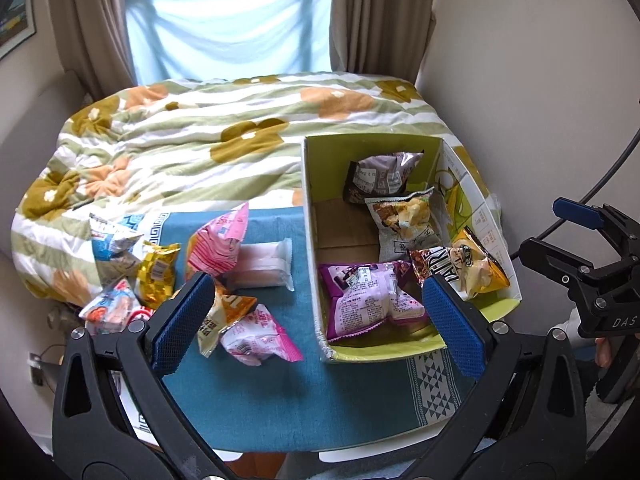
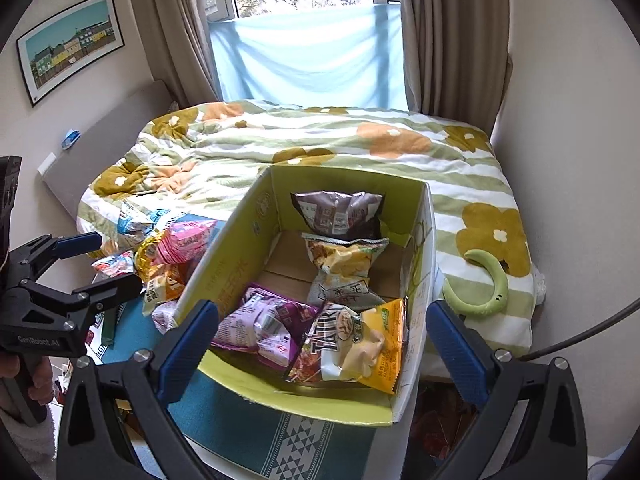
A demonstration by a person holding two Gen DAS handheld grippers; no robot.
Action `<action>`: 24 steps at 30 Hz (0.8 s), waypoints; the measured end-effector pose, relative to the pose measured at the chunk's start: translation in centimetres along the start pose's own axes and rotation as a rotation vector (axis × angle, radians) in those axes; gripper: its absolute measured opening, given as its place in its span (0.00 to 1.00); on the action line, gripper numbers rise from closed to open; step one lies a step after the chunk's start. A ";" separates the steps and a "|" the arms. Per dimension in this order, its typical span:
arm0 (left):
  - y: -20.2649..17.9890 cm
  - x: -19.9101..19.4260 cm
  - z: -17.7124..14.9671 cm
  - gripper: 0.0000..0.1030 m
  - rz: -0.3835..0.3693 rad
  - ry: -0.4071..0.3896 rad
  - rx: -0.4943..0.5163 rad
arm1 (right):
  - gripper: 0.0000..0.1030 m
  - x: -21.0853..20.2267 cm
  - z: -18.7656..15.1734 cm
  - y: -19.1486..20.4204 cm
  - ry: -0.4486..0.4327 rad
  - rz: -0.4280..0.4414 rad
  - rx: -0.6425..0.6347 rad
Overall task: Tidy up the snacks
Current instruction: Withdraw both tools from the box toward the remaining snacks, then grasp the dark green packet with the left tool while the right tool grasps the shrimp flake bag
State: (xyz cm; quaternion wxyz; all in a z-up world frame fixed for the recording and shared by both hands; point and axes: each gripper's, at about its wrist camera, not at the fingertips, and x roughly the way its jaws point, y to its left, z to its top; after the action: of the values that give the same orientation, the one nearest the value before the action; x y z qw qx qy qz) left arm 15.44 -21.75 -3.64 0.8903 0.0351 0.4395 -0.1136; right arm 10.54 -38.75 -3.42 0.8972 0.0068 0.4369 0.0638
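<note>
Cardboard walls, green inside, mark where the snacks go: the box stands on the blue cloth at the foot of the bed, and four bags already lie in it. A dark brown bag leans on the far wall, a grey-and-yellow chip bag sits in front of it, and nearest me a purple bag and an orange chip bag lie side by side.

My right gripper hangs above the near end of the box, jaws spread wide with nothing pinched between them. My left gripper is just as wide and empty, poised over the gap between the box and the loose pile.

That pile is what remains. Outside the box, on the cloth, I count a pink bag, a clear-wrapped pack, a gold bag, an orange-and-white bag, a second pink bag, and a few blue-and-white ones toward the bed's edge. I judge the job a bit under half done.
</note>
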 end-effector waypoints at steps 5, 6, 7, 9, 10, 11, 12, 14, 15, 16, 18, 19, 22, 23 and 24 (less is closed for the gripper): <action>2.8 -3.5 -1.4 0.99 0.070 -0.032 -0.069 | 1.00 -1.1 1.0 2.4 -0.047 0.107 -0.047; 3.5 -4.0 -1.7 0.99 0.087 -0.034 -0.084 | 1.00 -1.2 1.2 2.9 -0.056 0.128 -0.059; 4.3 -4.5 -2.1 0.99 0.105 -0.036 -0.100 | 1.00 -1.2 1.4 3.5 -0.063 0.146 -0.072; 6.0 -5.3 -2.9 0.99 0.138 -0.034 -0.131 | 1.00 -1.3 1.7 4.9 -0.082 0.170 -0.098; 6.8 -5.6 -3.2 0.99 0.150 -0.033 -0.148 | 1.00 -1.3 1.7 5.7 -0.094 0.179 -0.110; 7.7 -5.9 -3.7 0.99 0.159 -0.032 -0.166 | 1.00 -1.2 1.8 6.5 -0.101 0.191 -0.122; 8.6 -6.2 -4.1 0.99 0.166 -0.032 -0.185 | 1.00 -1.1 1.9 7.3 -0.104 0.202 -0.134; 10.4 -6.9 -5.0 0.99 0.184 -0.032 -0.217 | 1.00 -0.8 1.9 8.9 -0.104 0.225 -0.158; 11.3 -7.1 -5.4 0.99 0.190 -0.030 -0.229 | 1.00 -0.6 1.9 9.8 -0.100 0.236 -0.169; 12.2 -7.3 -5.8 0.99 0.196 -0.028 -0.239 | 1.00 -0.4 2.0 10.4 -0.097 0.246 -0.178; 14.1 -7.5 -6.6 0.99 0.208 -0.017 -0.255 | 1.00 0.1 2.1 11.9 -0.090 0.264 -0.189; 15.0 -7.5 -7.0 0.99 0.210 -0.011 -0.262 | 1.00 0.4 2.2 12.6 -0.088 0.271 -0.191; 17.9 -7.4 -8.2 0.99 0.201 0.009 -0.279 | 1.00 1.2 2.4 14.8 -0.084 0.290 -0.184; 19.0 -7.3 -8.6 0.99 0.192 0.016 -0.281 | 1.00 1.6 2.4 15.6 -0.081 0.296 -0.178; 20.1 -7.3 -8.9 0.99 0.187 0.022 -0.283 | 1.00 2.0 2.4 16.5 -0.077 0.301 -0.171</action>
State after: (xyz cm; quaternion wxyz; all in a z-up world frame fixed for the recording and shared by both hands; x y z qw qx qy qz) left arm 8.94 0.45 -4.06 0.8881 -0.0486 0.4558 0.0333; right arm 11.86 -22.00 -2.39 0.8909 -0.0018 0.3891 0.2342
